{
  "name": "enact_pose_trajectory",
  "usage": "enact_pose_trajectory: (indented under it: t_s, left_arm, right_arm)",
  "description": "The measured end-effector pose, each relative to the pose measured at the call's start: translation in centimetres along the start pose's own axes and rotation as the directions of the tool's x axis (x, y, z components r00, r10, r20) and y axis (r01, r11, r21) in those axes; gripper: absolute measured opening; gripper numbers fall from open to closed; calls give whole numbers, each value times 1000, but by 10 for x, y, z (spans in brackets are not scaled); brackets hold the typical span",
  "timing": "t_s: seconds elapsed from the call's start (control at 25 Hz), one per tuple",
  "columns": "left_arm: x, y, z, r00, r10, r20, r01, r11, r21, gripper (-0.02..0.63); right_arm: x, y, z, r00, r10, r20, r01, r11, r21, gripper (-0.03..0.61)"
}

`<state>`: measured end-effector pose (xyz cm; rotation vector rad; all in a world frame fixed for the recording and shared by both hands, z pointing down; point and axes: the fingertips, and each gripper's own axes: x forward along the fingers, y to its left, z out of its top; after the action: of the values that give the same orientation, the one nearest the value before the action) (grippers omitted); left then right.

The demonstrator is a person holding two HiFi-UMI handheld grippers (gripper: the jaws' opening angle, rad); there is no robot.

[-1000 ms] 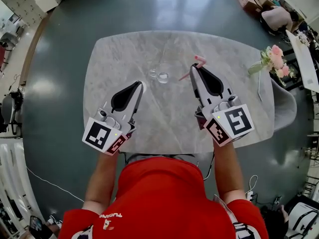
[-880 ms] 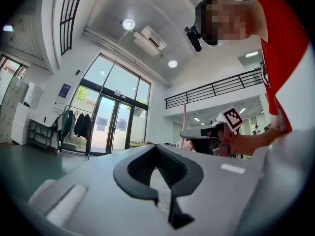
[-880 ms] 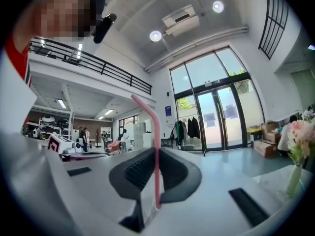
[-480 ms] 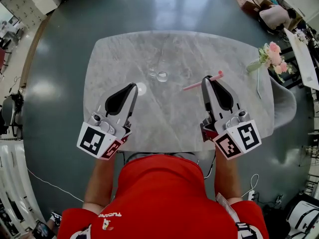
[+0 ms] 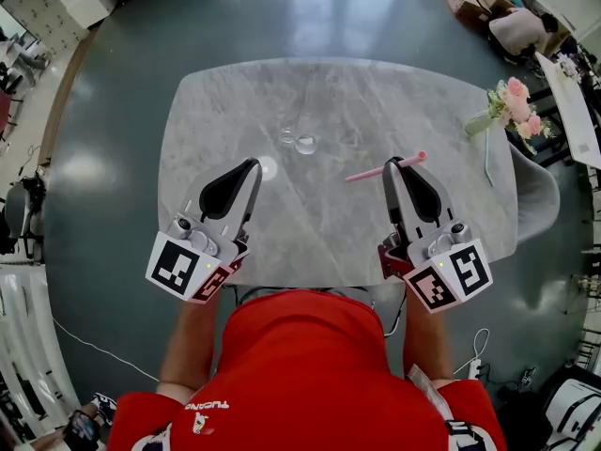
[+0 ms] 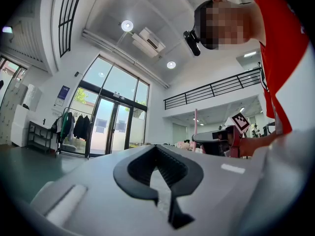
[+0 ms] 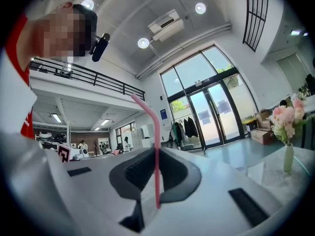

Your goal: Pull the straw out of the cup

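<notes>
Pinching slim pink straw [image 5: 369,172] in right hand-held gripper [image 5: 392,165], left hand-held gripper [image 5: 254,164] closed empty, grey marbled table [image 5: 319,228]

Pink straw [image 5: 385,168], grey marbled table [image 5: 216,111]

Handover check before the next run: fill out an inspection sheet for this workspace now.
Surface: grey marble table, no spills seen.
Job's things: clear cup stands mid-table with no straw in it; pink straw is out of the cup, crosswise in the right gripper's jaws.
Clutter: vase of pink flowers at the table's right end.
Grippers: right gripper shut on the straw; left gripper shut, nothing between its jaws, apart from the cup.
Cables: white cable on the floor, left of the person.
Surroundings: glossy grey floor; grey chair right of the table.
</notes>
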<state>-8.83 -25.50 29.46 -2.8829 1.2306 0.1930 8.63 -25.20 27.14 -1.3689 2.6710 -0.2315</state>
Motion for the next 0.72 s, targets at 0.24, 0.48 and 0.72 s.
enact_pose_trajectory:
  t_s: [0.24,0.48,0.72]
  left_arm:
    - [3,-1,-1,1000,-3,-2,3,1000,-4,5]
    - [2,-1,-3,1000,0,-2,0,1000,-7,5]
    - [1,0,-4,1000,6,-1,-6,1000,-8,5]
  right_arm:
    - [1,0,-1,1000,0,-5,0,1000,-11,18]
    - [1,0,-2,1000,0,-7,0,1000,-11,18]
    - [1,0,-2,1000,1,-2,-1,1000,-9,18]
